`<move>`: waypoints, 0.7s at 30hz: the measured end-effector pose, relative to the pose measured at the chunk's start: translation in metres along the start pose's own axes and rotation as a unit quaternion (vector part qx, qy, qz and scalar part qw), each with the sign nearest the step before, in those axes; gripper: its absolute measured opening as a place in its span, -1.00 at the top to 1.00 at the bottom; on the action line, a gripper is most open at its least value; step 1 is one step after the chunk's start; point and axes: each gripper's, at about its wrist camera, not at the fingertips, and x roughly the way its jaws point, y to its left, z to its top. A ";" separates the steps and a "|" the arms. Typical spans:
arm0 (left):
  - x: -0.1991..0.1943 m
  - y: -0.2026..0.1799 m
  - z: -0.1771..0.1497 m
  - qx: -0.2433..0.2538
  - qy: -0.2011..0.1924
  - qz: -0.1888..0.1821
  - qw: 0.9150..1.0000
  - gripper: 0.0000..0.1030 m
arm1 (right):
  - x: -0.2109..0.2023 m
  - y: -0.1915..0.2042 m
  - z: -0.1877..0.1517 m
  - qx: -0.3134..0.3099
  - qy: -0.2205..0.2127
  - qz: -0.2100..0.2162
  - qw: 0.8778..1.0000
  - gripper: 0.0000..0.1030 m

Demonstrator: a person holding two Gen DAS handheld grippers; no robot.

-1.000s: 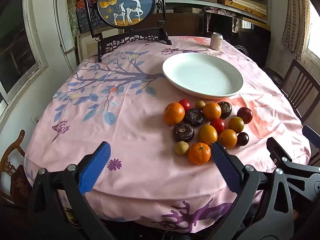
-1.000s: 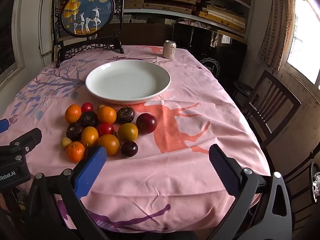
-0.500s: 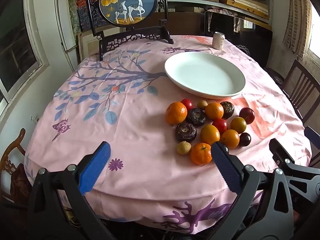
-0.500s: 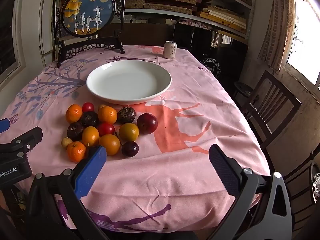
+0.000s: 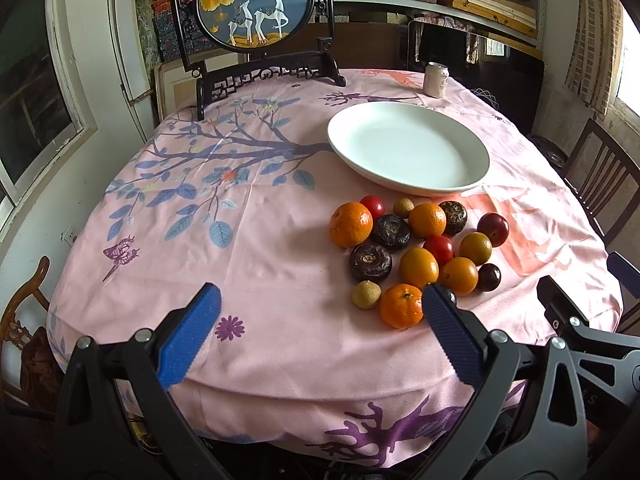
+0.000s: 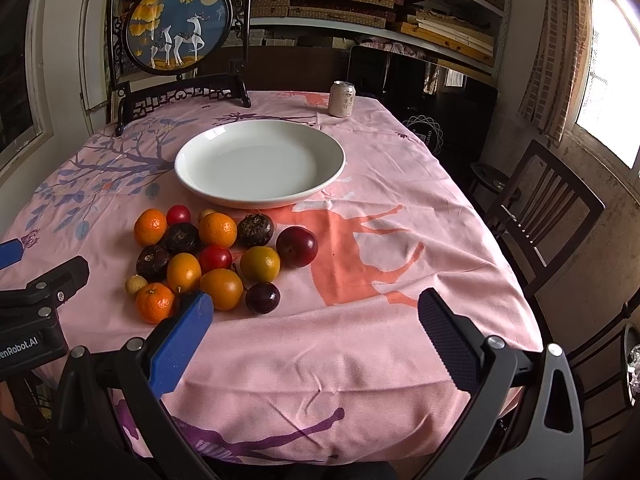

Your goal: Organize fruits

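A cluster of several fruits [image 5: 416, 252] lies on the pink tablecloth: oranges, red and dark plums, dark brown round fruits and small tan ones. It also shows in the right wrist view [image 6: 216, 256]. A large empty white plate [image 5: 408, 152] sits just behind the fruit, and shows in the right wrist view [image 6: 260, 164] too. My left gripper [image 5: 320, 332] is open and empty above the table's near edge, its right finger beside the nearest orange [image 5: 401, 306]. My right gripper [image 6: 316, 332] is open and empty, right of the fruit.
A round painted screen on a black stand [image 5: 256, 4] stands at the table's far side. A drink can [image 6: 342, 99] stands behind the plate. A wooden chair [image 6: 540, 208] is at the table's right side, another chair [image 5: 24, 320] at the left. Shelves line the back wall.
Both grippers have edged slightly forward toward the table. Jaws stay open and nothing on the table has moved.
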 end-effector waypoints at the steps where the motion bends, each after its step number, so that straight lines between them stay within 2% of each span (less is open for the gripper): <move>1: 0.000 0.000 0.000 0.000 0.000 0.000 1.000 -0.96 | 0.000 0.001 0.000 0.000 0.001 0.001 1.000 -0.97; 21: 0.000 -0.003 -0.002 0.001 0.000 0.001 1.000 -0.96 | 0.002 -0.005 -0.002 0.001 0.002 0.006 1.000 -0.97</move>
